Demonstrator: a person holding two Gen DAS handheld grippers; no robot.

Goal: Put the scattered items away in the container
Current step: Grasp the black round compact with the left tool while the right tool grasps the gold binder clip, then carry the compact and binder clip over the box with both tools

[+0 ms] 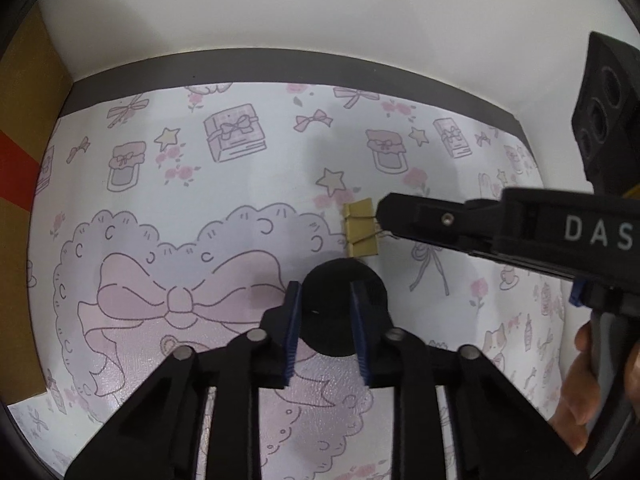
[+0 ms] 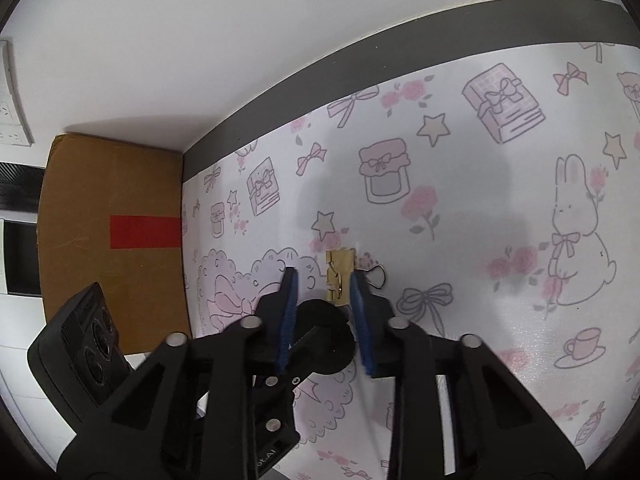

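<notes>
A small yellow binder clip (image 1: pixel 360 229) lies on the patterned mat (image 1: pixel 180 208), its wire handles pointing right. In the left wrist view my right gripper (image 1: pixel 380 218) reaches in from the right, its tip at those wires. In the right wrist view the clip (image 2: pixel 339 276) shows between the tips of my right gripper (image 2: pixel 324 276), against the right pad. The left pad stands clear of it, so a narrow gap remains. My left gripper (image 1: pixel 325 286) is shut on a black round piece (image 1: pixel 344 272), just in front of the clip. The same black piece (image 2: pixel 332 344) shows low between the right fingers.
A brown cardboard box with red tape (image 1: pixel 24 200) (image 2: pixel 112 220) stands at the mat's left edge. A grey strip (image 1: pixel 280 68) and a white wall bound the far side. A person's hand (image 1: pixel 580 400) holds the right gripper's handle. A wall socket (image 2: pixel 12 92) sits at far left.
</notes>
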